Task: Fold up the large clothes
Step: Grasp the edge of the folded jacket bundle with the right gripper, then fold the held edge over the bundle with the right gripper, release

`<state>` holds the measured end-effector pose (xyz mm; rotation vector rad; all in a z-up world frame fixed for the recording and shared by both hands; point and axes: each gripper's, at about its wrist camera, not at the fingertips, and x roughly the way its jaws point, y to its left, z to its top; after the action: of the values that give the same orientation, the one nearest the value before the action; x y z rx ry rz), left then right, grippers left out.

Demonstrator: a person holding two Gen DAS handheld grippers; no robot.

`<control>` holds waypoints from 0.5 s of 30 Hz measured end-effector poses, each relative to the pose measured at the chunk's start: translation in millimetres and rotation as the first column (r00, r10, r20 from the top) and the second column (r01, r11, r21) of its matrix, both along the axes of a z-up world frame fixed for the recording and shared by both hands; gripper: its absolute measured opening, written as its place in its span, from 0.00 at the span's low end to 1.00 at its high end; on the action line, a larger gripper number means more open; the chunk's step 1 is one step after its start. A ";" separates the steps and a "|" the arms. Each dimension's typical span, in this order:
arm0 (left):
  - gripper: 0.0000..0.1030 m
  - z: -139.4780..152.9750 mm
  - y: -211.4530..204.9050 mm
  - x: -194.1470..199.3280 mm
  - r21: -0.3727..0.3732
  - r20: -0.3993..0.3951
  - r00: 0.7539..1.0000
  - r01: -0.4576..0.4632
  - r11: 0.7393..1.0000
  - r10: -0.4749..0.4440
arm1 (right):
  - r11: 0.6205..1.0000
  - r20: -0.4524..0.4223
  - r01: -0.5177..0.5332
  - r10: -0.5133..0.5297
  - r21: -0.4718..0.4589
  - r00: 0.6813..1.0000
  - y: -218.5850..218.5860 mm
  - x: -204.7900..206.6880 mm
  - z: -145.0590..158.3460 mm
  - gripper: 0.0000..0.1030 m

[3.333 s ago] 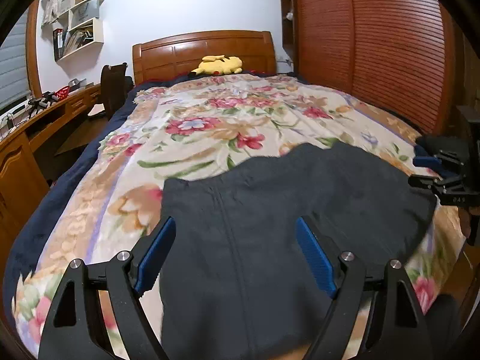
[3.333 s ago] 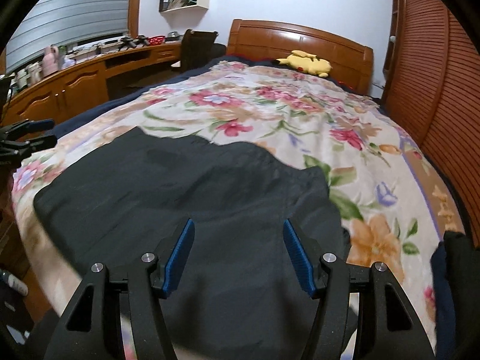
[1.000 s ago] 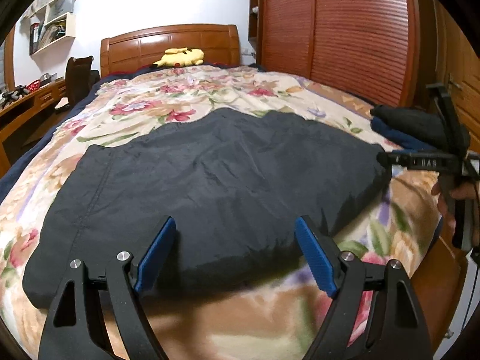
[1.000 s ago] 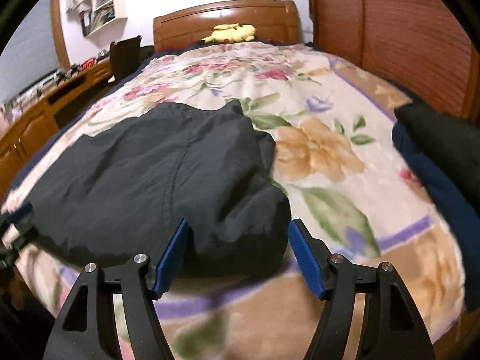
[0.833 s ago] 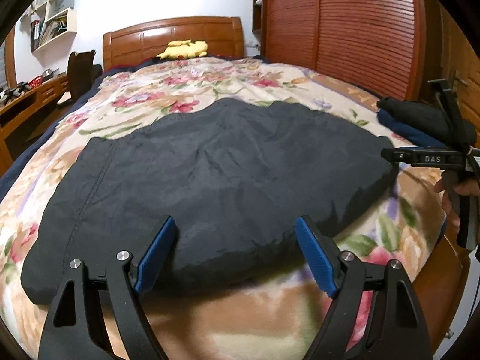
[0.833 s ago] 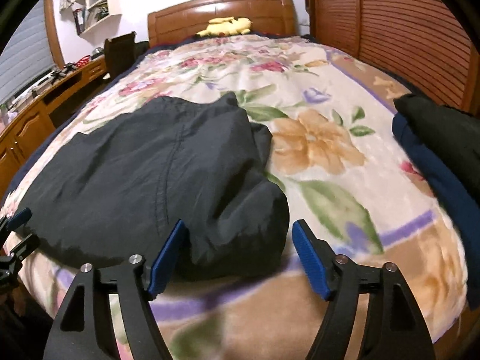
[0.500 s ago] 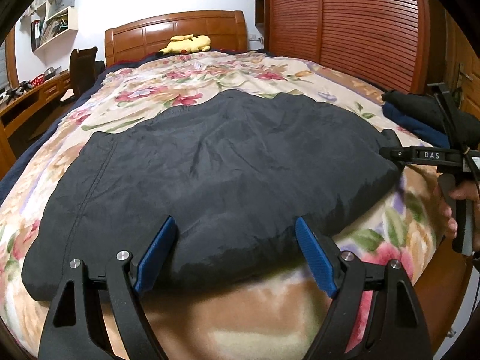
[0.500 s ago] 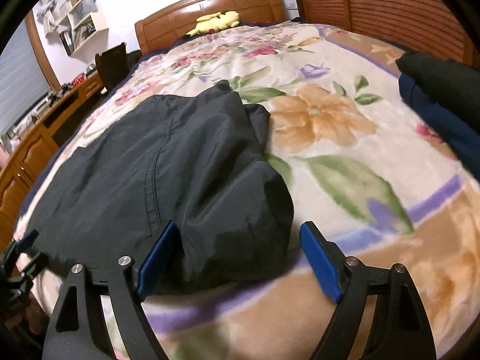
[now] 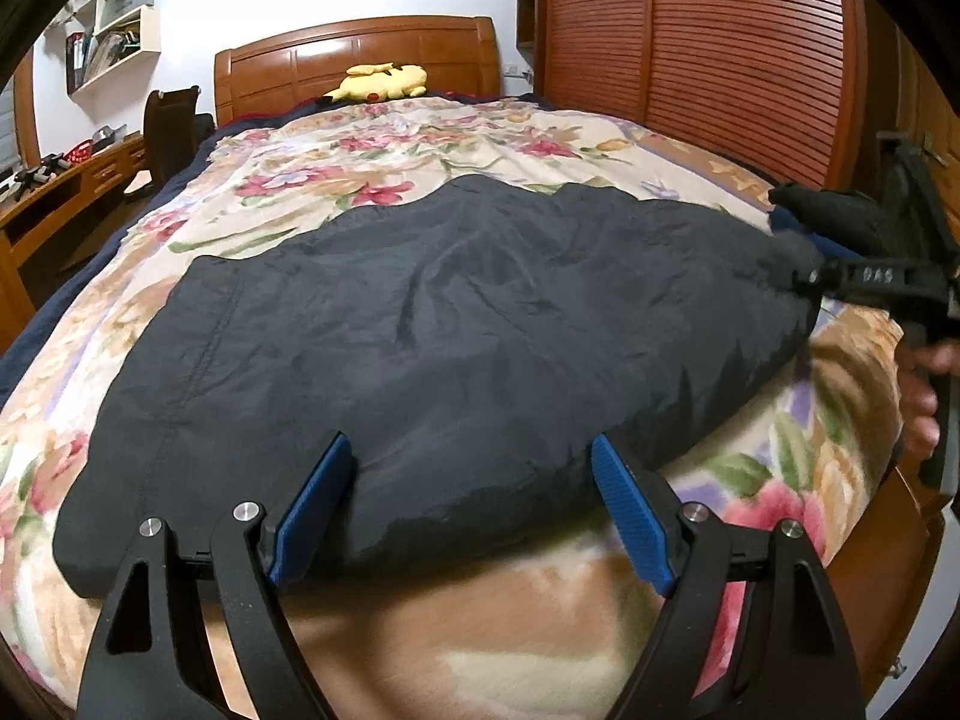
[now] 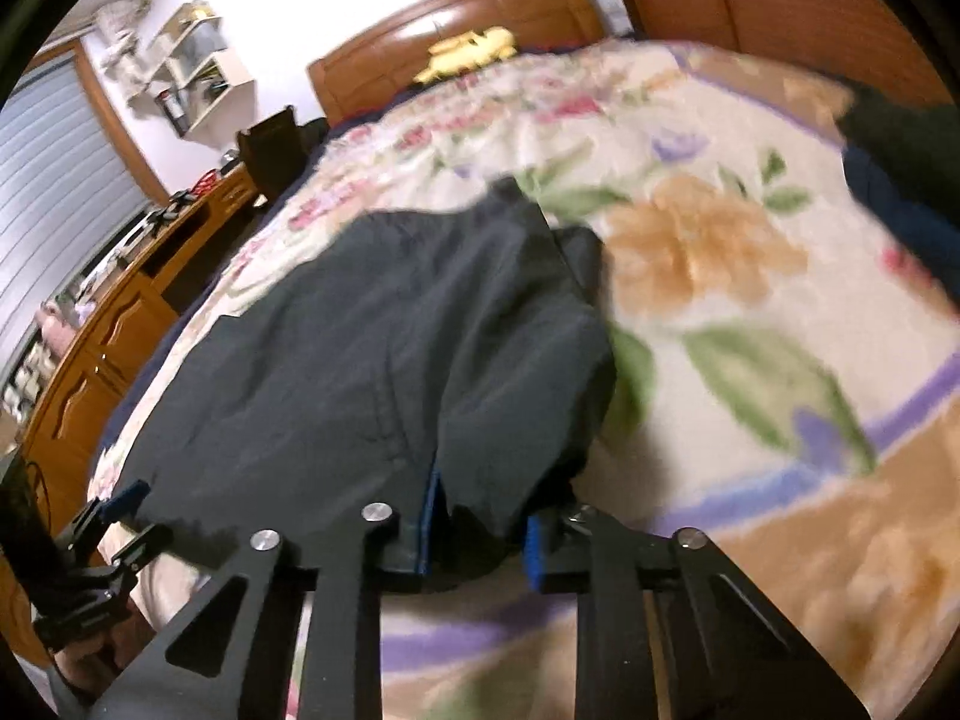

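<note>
Right now my right tongs (image 10: pixel 474 531) are closing on the dark padded jacket's (image 9: pixel 432 324) lower-centre corner on the floral bed (image 9: pixel 510 648); too thin a bite could slip. My left tongs (image 9: pixel 465 510) gape wide, empty.

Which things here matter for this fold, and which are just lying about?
In play:
- dark jacket
- right tool, closing on the jacket's corner
- left tool, open at the near edge

Lying about:
- yellow plush toy
- folded dark clothes
- chair
</note>
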<state>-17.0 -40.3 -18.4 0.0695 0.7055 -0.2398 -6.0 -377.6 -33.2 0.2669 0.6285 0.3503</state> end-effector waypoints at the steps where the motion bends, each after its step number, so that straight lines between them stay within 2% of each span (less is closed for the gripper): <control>1: 0.80 2.8 3.4 -3.1 -0.013 0.008 1.000 0.000 1.000 0.000 | 1.000 0.021 -0.005 0.006 -0.018 1.000 2.5 -1.6 7.4 0.17; 9: 0.80 37.6 31.6 -25.1 -0.061 0.079 0.997 0.006 0.998 -0.002 | 0.985 0.178 -0.051 0.080 -0.165 0.981 44.1 -13.1 63.4 0.13; 11: 0.80 48.2 48.8 -32.7 -0.099 0.094 0.996 0.003 0.995 0.007 | 0.976 0.210 -0.070 0.114 -0.206 0.971 60.7 -15.1 75.7 0.12; 15: 0.80 58.1 77.0 -44.9 -0.082 0.121 0.992 -0.026 0.996 0.035 | 0.956 0.269 -0.111 0.186 -0.272 0.945 99.3 -22.8 93.4 0.10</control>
<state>-61.9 36.7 39.7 -0.0031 0.5735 -0.2322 -28.8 -278.2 60.2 -0.0798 0.3950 0.4415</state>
